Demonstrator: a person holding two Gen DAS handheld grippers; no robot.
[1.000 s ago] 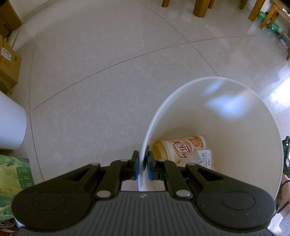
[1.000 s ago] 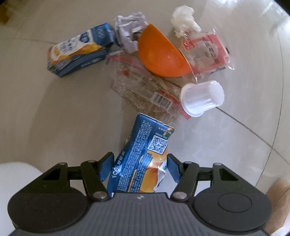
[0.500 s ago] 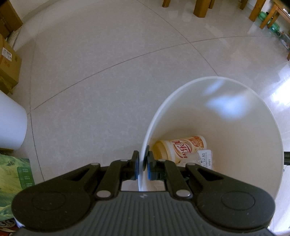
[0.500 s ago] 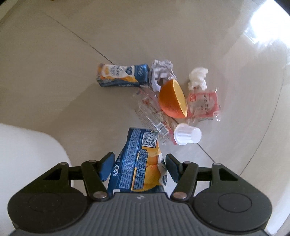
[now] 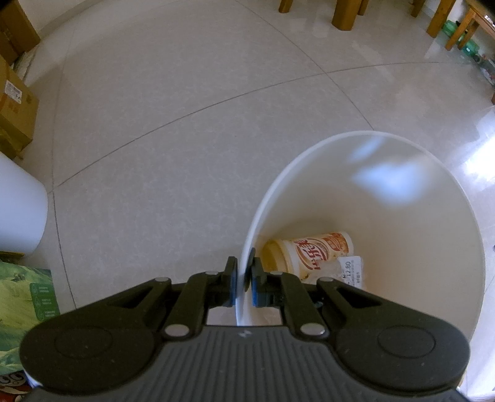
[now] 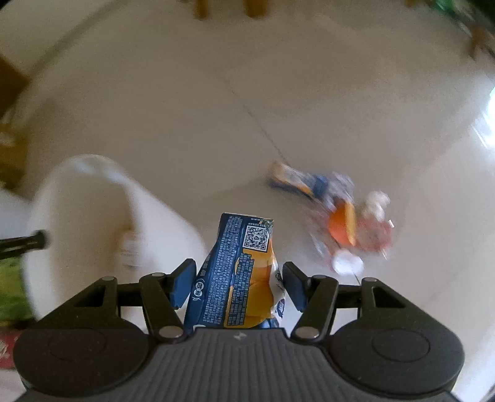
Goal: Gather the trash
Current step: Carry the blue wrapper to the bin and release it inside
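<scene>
My left gripper is shut on the near rim of a white bin. Inside the bin lie a printed paper cup and a wrapper with a price label. My right gripper is shut on a crumpled blue and orange carton, held high above the floor. The white bin shows blurred at the left of the right wrist view. A blurred pile of trash lies on the floor to the right: another blue carton, an orange bowl and a white cup.
Cardboard boxes stand at the far left, with a white cylinder and a green box nearer. Wooden furniture legs line the far side of the tiled floor. Part of the left gripper reaches the bin's rim.
My right gripper has risen well above the floor with the carton and rolled, so the trash pile shrank to the right and the bin came into view. The left gripper has not moved.
</scene>
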